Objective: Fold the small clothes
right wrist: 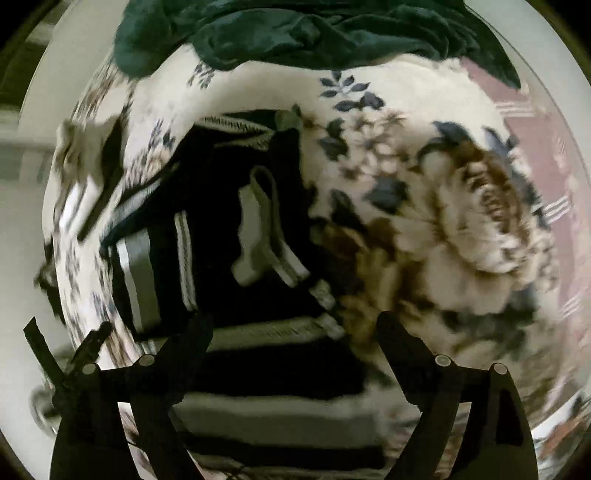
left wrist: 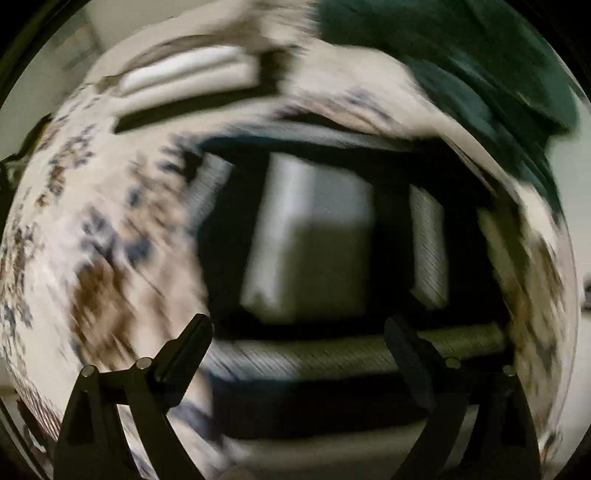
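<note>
Lying flat on a floral sheet [right wrist: 424, 206], a black garment [right wrist: 221, 229] with pale grey stripes is sitting under both cameras. Its cloth is dark, nearly black, crossed by ribbed grey bands, and a pale grey patch [left wrist: 314, 236] is showing near its middle in the left wrist view. In the right wrist view the same garment is showing a light looped strip [right wrist: 266, 221] on its dark middle, with striped edges running down toward the bottom of the picture. The sheet is cream with blue leaves and a large brown flower.

Blur is smearing much of the left view, so the garment's outline there is hard to read. In the right view its long axis is running roughly from the upper middle of the picture down to the lower edge, leaning a little left at the top. Which end is the neck or the hem, I cannot tell.

A dark green cloth [right wrist: 314, 33] is lying bunched on the sheet beyond the garment, apart from it. In the left view 1 more folded pale pile [left wrist: 192, 74] is sitting at the far upper left, well apart.

The left tongs [left wrist: 299, 328] are standing wide apart above the garment, gripping nothing. The right tongs [right wrist: 295, 325] are also spread wide, with the striped cloth below them and nothing pinched between the fingers.
</note>
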`<act>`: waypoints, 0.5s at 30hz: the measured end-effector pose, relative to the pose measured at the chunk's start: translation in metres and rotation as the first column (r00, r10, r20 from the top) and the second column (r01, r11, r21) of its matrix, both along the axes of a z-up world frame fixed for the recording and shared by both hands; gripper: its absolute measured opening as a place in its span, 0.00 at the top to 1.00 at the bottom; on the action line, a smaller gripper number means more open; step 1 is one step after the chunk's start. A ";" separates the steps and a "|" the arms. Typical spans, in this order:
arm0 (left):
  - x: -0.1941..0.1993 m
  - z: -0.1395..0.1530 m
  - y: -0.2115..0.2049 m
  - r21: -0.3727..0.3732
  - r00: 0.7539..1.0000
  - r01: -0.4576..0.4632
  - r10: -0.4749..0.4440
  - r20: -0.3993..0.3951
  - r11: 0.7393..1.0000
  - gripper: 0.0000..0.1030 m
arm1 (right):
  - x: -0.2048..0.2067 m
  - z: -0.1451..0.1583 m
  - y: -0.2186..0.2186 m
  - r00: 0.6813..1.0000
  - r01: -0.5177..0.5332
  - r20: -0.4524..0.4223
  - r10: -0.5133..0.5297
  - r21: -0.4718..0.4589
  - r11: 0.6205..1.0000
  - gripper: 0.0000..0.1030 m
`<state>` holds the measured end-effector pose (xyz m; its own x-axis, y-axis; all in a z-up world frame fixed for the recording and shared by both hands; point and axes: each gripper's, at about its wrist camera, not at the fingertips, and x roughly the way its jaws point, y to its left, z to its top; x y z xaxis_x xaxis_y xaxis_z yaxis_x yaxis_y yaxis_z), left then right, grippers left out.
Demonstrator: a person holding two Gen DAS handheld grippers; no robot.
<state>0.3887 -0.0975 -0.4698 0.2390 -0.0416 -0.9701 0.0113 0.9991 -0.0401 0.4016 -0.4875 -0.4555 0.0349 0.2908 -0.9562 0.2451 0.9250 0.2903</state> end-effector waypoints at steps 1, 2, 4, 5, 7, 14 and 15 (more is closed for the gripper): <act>-0.020 -0.001 -0.027 -0.015 0.999 0.023 -0.024 -0.025 1.000 0.08 | -0.006 0.004 -0.012 0.999 -0.035 -0.015 0.035 0.002 0.999 0.11; -0.037 -0.003 -0.048 -0.025 0.998 0.035 -0.036 -0.051 0.999 0.08 | -0.009 0.007 -0.023 0.997 -0.072 -0.029 0.073 0.004 0.997 0.11; -0.083 -0.013 -0.100 -0.066 0.992 0.039 -0.046 -0.120 0.997 0.08 | -0.010 0.008 -0.044 0.987 -0.152 -0.048 0.152 0.006 0.988 0.11; -0.100 -0.019 -0.121 -0.078 0.988 0.036 -0.047 -0.148 0.996 0.08 | -0.006 0.006 -0.054 0.980 -0.190 -0.059 0.190 0.005 0.982 0.11; -0.138 -0.037 -0.169 -0.092 0.972 0.031 -0.052 -0.228 0.995 0.08 | 0.003 0.002 -0.075 0.973 -0.226 -0.053 0.225 -0.010 0.974 0.12; -0.209 -0.095 -0.284 -0.118 0.929 0.026 -0.068 -0.364 0.993 0.08 | 0.058 -0.034 -0.110 0.965 -0.260 -0.013 0.263 0.106 0.960 0.53; -0.211 -0.100 -0.291 -0.099 0.930 0.031 -0.065 -0.361 0.995 0.08 | 0.073 -0.046 -0.111 0.969 -0.239 -0.018 0.245 0.163 0.957 0.52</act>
